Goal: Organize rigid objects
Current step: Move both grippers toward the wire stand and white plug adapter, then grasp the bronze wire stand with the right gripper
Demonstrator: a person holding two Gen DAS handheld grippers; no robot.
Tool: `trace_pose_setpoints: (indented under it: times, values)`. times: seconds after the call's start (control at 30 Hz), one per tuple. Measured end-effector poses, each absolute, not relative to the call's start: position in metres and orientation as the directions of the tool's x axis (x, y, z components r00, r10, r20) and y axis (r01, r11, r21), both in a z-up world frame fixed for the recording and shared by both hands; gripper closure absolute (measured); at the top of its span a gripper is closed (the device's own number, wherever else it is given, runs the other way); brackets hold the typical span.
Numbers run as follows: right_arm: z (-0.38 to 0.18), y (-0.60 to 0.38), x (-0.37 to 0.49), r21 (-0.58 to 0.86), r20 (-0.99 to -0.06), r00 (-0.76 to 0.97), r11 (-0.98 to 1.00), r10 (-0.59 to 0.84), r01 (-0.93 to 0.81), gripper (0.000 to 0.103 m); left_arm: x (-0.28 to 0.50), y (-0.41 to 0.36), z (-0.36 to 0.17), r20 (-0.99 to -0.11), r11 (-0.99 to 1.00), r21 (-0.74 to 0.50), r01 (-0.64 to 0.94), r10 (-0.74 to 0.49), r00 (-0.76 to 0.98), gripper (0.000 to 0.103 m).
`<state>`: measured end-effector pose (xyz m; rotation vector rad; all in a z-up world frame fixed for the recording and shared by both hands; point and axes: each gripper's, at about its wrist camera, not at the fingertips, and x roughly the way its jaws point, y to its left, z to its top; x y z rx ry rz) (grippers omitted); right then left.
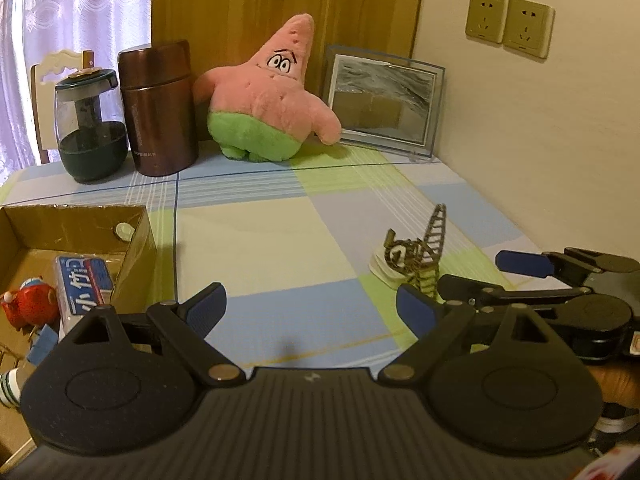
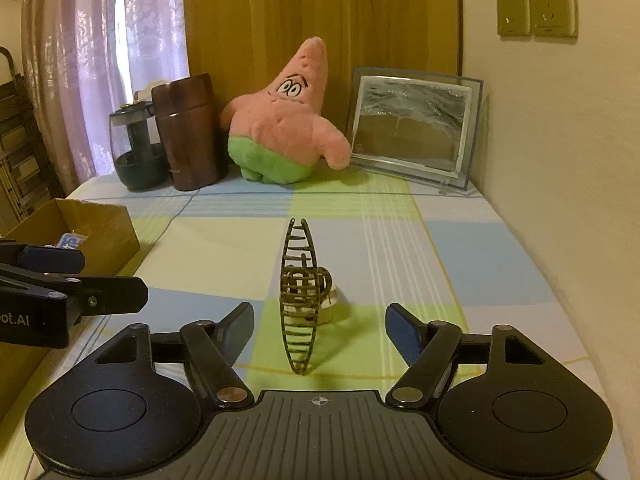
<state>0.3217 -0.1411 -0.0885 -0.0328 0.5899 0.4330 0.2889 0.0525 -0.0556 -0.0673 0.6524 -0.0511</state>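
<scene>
A brown metal lattice ornament [image 2: 300,296] stands upright on the checked tablecloth, with a small white object [image 2: 332,304] right behind it. My right gripper [image 2: 320,326] is open and empty, and the ornament stands between its fingertips without touching them. The ornament also shows in the left wrist view [image 1: 424,258], to the right. My left gripper [image 1: 310,306] is open and empty over bare cloth. A cardboard box [image 1: 138,236] at the left holds a blue packet [image 1: 82,280] and a red toy [image 1: 28,304].
At the back stand a dark glass jar [image 1: 90,128], a brown metal flask [image 1: 158,108], a pink and green plush star [image 1: 268,96] and a glass picture frame [image 1: 384,100]. A wall with two sockets [image 1: 508,24] bounds the right side.
</scene>
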Motion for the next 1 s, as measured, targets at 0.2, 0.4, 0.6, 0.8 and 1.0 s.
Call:
trace_pose_setpoints:
  times: [0.2,0.4,0.6,0.8,1.0]
  values:
    - [-0.095,-0.129,0.336,0.09,-0.548,0.737,0.904,0.396,-0.418,0.047,0.3,0.055,-0.06,-0.602,0.998,-0.06,0.031,-0.061,0.796,0.013]
    - [-0.103,-0.118,0.352,0.08,-0.565,0.727,0.904,0.389,-0.421,0.06,0.306,0.061,-0.062,-0.602,0.998,-0.052,0.024,-0.051,0.797,0.013]
    - [-0.108,-0.114,0.358,0.078,-0.582,0.716,0.903,0.386,-0.423,0.073,0.309,0.063,-0.063,-0.603,0.998,-0.059,0.023,-0.055,0.796,0.013]
    - [-0.108,-0.115,0.358,0.09,-0.586,0.712,0.904,0.387,-0.418,0.079,0.309,0.062,-0.062,-0.604,0.998,-0.061,0.027,-0.059,0.795,0.013]
    - [-0.103,-0.122,0.352,0.105,-0.591,0.71,0.91,0.382,-0.401,0.079,0.31,0.061,-0.061,-0.606,0.998,-0.058,0.028,-0.058,0.794,0.013]
